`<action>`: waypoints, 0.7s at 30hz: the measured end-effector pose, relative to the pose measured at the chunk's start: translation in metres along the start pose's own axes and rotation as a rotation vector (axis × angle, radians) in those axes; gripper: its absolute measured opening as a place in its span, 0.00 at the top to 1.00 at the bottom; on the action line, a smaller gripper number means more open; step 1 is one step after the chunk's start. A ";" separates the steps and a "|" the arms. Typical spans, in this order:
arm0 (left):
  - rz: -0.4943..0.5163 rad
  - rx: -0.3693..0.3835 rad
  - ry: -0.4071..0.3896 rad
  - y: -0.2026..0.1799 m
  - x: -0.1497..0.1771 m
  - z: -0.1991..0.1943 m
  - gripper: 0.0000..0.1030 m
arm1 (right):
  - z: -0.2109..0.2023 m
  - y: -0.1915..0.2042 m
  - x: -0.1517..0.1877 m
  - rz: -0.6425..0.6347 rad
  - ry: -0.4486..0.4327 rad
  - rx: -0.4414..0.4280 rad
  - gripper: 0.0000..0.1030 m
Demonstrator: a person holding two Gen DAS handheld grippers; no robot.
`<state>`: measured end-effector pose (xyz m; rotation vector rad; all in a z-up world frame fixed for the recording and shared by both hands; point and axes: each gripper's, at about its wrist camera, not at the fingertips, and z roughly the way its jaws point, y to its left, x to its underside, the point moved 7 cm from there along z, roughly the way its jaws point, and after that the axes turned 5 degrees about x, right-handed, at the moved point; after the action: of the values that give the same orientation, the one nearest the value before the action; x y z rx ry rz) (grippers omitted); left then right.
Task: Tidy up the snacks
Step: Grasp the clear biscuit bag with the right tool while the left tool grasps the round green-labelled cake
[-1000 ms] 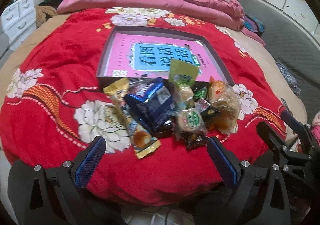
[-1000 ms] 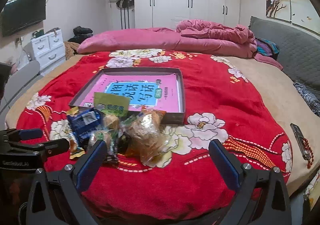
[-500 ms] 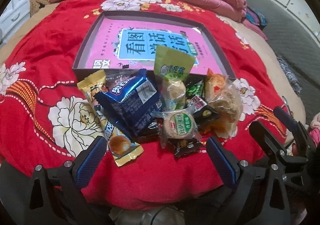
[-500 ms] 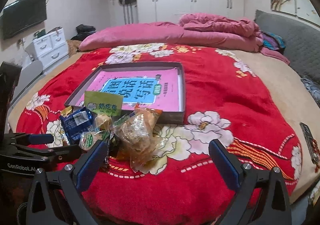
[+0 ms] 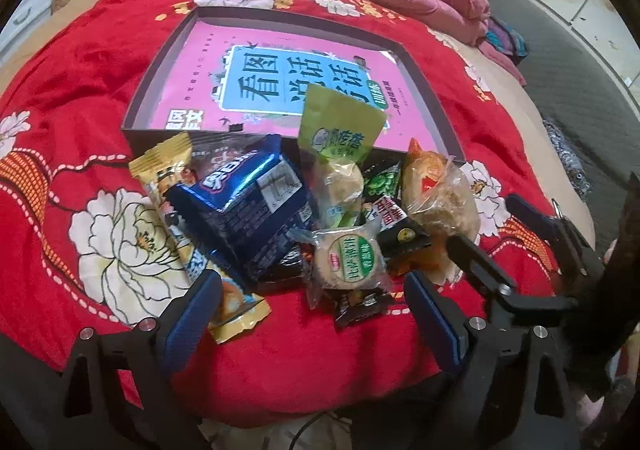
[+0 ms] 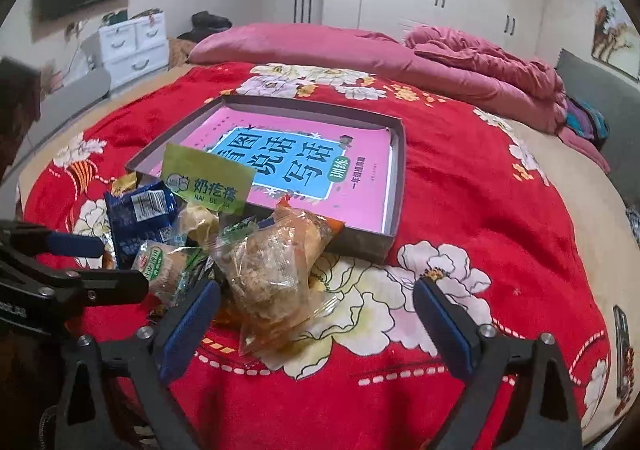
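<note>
A pile of wrapped snacks lies on the red bedspread in front of a shallow dark box lined with a pink book. The pile holds a blue cookie pack, a gold bar, a green-topped bag, a round green-label cake and a clear bag of brown snacks. My left gripper is open, just short of the round cake. My right gripper is open, near the clear bag.
Pink pillows and a crumpled pink quilt lie at the far end of the bed. A grey sofa runs along the right. White drawers stand at the left. A small dark object lies at the bed's right edge.
Both grippers have moved forward and down toward the snack pile, which now looks larger. Both stay open. The snacks have not moved.
</note>
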<state>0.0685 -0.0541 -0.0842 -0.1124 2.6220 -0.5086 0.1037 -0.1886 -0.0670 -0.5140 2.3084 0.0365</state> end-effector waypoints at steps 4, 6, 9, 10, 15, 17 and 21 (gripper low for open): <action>-0.001 0.009 0.011 -0.003 -0.001 0.006 0.19 | 0.008 0.002 -0.001 -0.009 0.010 -0.031 0.25; -0.003 0.010 0.015 -0.004 -0.001 0.008 0.19 | 0.011 0.003 -0.001 -0.021 0.013 -0.040 0.30; 0.002 0.001 0.013 -0.005 -0.001 0.010 0.19 | 0.017 0.008 0.001 -0.038 0.031 -0.055 0.43; 0.002 -0.001 0.013 -0.005 -0.001 0.010 0.19 | 0.018 0.009 0.003 -0.039 0.035 -0.057 0.46; -0.015 -0.021 0.008 -0.002 -0.003 0.013 0.23 | 0.017 0.003 0.003 -0.002 0.027 -0.067 0.55; -0.019 -0.022 0.006 -0.002 -0.004 0.014 0.24 | 0.016 -0.001 0.003 0.024 0.025 -0.075 0.56; -0.010 -0.035 0.010 -0.001 -0.004 0.016 0.32 | 0.013 -0.009 0.002 0.073 0.019 -0.076 0.57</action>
<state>0.0793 -0.0595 -0.0950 -0.1346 2.6417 -0.4681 0.1141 -0.1955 -0.0765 -0.4704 2.3508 0.1560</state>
